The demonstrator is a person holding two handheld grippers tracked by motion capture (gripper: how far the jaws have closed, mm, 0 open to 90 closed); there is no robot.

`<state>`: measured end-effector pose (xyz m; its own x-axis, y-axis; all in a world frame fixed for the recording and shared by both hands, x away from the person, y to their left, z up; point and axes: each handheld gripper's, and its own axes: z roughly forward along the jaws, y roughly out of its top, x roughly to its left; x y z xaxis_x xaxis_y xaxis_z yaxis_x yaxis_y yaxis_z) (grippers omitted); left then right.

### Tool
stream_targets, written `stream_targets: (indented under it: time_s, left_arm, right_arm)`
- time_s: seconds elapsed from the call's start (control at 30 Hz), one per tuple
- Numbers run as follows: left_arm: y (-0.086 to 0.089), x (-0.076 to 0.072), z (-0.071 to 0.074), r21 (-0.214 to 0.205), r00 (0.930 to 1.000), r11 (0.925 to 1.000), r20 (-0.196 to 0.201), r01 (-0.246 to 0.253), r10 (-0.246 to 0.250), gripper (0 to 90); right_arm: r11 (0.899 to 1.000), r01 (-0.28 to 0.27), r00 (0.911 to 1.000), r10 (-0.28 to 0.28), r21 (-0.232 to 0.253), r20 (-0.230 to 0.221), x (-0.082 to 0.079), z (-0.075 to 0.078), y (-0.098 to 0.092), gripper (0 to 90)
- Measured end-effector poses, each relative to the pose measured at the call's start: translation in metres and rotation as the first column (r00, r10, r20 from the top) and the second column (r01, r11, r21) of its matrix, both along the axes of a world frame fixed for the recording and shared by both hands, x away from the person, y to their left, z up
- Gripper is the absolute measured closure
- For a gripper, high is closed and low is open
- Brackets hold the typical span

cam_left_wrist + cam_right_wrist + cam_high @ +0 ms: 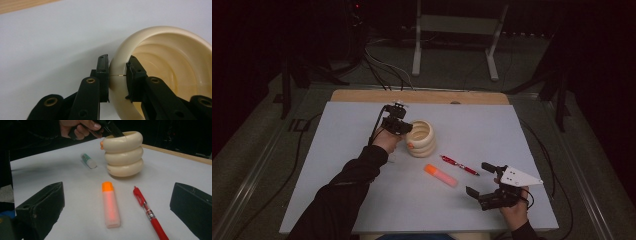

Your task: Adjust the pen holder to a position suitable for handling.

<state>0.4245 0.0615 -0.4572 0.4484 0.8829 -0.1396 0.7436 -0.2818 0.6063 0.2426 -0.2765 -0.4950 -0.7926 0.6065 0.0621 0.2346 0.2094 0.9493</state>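
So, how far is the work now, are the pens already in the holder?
None look stored yet. In hand: the left tongs grip the rim of the cream ringed holder. Left: the orange highlighter, the red pen and the green-capped tube lie on the table; the right tongs are open.

The high view is dim, its surroundings sinking to near black, while the pale grey desk (472, 125) catches the light there is, and the picture is soft and low in detail. In the left gripper view the light is bright and even, the cream ribbed ring-stack cup (160, 72) casting a soft shadow to its left, and the near black jaws look slightly blurred. The right gripper view is moderately lit with a dark far background, its near jaws out of focus, and the translucent orange highlighter (110, 203) glows.
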Motion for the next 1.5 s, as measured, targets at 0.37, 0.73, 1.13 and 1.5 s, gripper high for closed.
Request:
stream_targets:
  time_s: [0.37, 0.73, 1.13, 1.5]
  left_arm:
    - [-0.01, 0.001, -0.003, -0.018, 0.9997, 0.9996, 0.012, 0.02, -0.02, 73.7]
    - [-0.005, 0.0, 0.005, -0.082, 0.9976, 0.9951, 0.047, 0.056, -0.052, 55.2]
    - [0.009, -0.009, 0.021, -0.181, 0.991, 0.9777, 0.1, 0.106, -0.088, 37.5]
    - [0.03, -0.025, 0.036, -0.247, 0.9675, 0.9463, 0.193, 0.209, -0.163, 13.1]
  right_arm:
    - [1.0, -0.002, 1.0, 0.002, -0.002, 0.003, 0.0, 0.0, 0.0, 0.0]
    - [1.0, 0.0, 1.0, 0.0, 0.001, 0.003, 0.0, 0.0, -0.001, 0.0]
    - [1.0, 0.0, 1.0, 0.0, 0.002, -0.001, 0.0, 0.0, 0.0, 0.0]
    - [1.0, -0.005, 1.0, 0.005, 0.001, -0.008, 0.0, -0.001, 0.001, 0.0]
